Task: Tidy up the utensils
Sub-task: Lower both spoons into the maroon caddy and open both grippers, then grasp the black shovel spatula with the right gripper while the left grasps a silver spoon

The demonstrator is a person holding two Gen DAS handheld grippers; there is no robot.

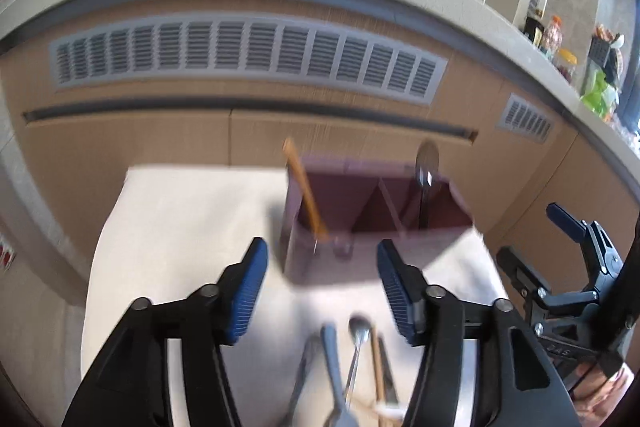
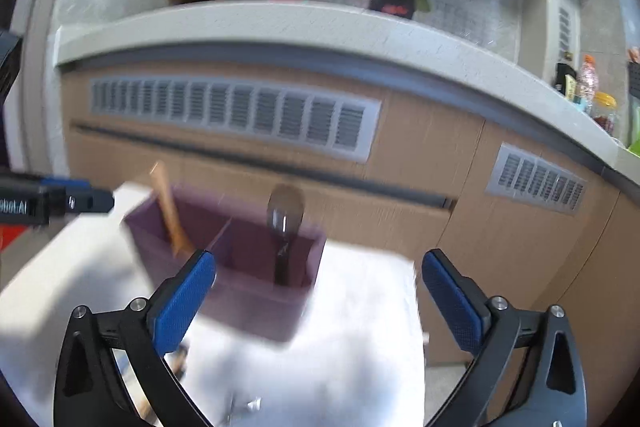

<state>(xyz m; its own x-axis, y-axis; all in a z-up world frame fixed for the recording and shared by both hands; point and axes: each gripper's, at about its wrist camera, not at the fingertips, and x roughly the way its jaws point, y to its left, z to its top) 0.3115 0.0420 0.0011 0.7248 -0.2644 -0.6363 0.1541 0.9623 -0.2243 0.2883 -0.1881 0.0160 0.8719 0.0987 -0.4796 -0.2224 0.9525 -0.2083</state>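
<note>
Two tools, left tool (image 1: 320, 291) and right tool (image 2: 316, 303), gaping, empty; purple caddy (image 1: 376, 211) ahead.

Left claw (image 1: 320, 283) open w/ nothing in it, above blurred utensils (image 1: 348, 359), prob. spoons, near purple holder (image 1: 320, 263).

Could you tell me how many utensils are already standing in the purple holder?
2: a wooden stick leaning in the left compartment of the purple holder, and a metal spoon upright, bowl up, in the right one. Anything shorter inside would be hidden.
</note>
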